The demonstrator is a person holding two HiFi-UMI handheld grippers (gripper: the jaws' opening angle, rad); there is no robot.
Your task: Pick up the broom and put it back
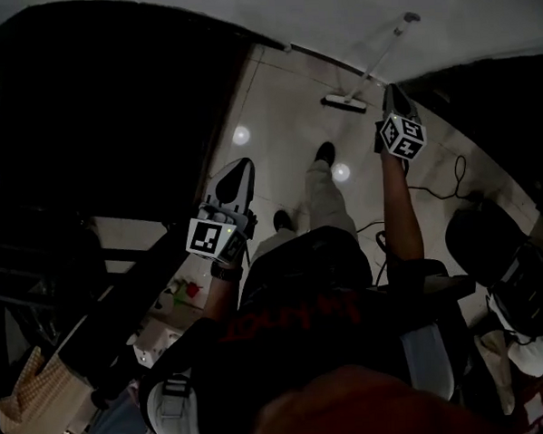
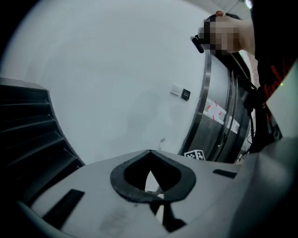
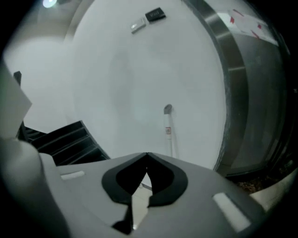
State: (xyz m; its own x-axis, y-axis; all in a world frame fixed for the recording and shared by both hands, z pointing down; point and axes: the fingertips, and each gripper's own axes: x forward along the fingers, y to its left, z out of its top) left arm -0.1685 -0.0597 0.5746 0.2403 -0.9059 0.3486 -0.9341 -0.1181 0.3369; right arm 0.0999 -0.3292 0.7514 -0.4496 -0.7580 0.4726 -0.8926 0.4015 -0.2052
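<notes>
The broom [image 1: 378, 59] leans against the white wall, its flat head [image 1: 345, 101] on the tiled floor. In the right gripper view its pale handle [image 3: 168, 132] stands upright straight ahead, beyond the jaws. In the left gripper view the broom [image 2: 161, 142] shows small and far off, just above the jaws. My right gripper [image 1: 393, 91] is held out toward the broom head, short of it, with its tips [image 3: 147, 155] together and nothing between them. My left gripper [image 1: 241, 164] hangs lower at the left, away from the broom, its tips [image 2: 149, 152] meeting with nothing in them.
Dark steps [image 3: 65, 139] rise at the left of the wall. A curved metal frame [image 2: 209, 116] stands at the right. A cable [image 1: 442, 189] trails over the floor, and a dark bag [image 1: 505, 254] sits at the right. My shoes [image 1: 324, 152] are on the tiles.
</notes>
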